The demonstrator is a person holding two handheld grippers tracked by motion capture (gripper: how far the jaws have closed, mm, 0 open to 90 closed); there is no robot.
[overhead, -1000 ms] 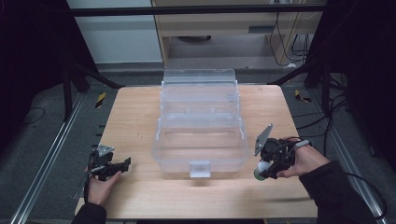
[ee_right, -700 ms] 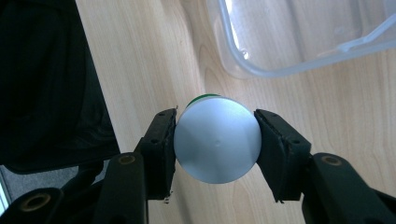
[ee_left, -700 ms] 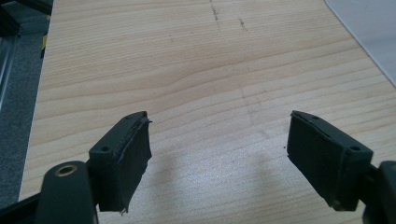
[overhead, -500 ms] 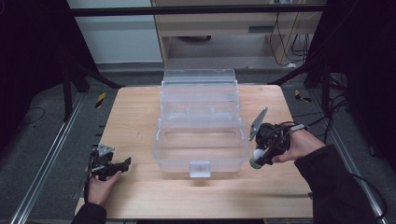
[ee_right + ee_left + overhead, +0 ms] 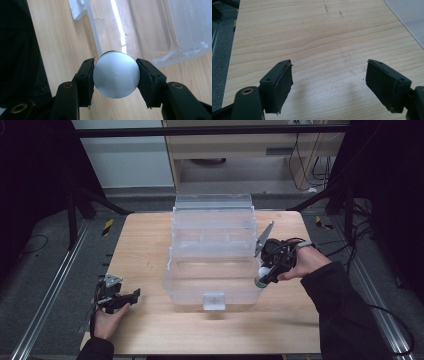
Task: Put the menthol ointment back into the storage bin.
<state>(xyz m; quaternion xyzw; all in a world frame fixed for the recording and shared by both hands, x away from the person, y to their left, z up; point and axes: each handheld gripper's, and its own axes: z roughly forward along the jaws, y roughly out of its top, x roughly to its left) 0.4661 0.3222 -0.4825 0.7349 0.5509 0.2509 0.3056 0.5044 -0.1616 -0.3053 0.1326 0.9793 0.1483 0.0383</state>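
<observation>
Right tool (image 5: 115, 75) was clamped on a bottle (image 5: 116, 77), its two black jaws pressing opposite sides of a smooth silver-white rounded end, with a thin green band just visible behind that end. In the high view the right tool (image 5: 267, 270) held the bottle (image 5: 262, 275) tilted, just above the right front corner of the clear bin (image 5: 212, 257), which stood open in the middle of the desk (image 5: 145, 245).

By the look of it, the bottle was light, stiff and slick: a hard rounded shell that would not give under the pads but could turn or slide out between them. The hold sat across the widest part of the round end, which seemed the safest place; a grip nearer the tip would likely squeeze it out. The bin's thin transparent walls looked rigid but easily nudged, so the bottle would best be lowered inside without knocking the rim.

Left tool (image 5: 327, 82) hung released, jaws wide apart over bare wood, well left of the bin, and in the high view it (image 5: 117, 296) rested near the desk's front edge.
</observation>
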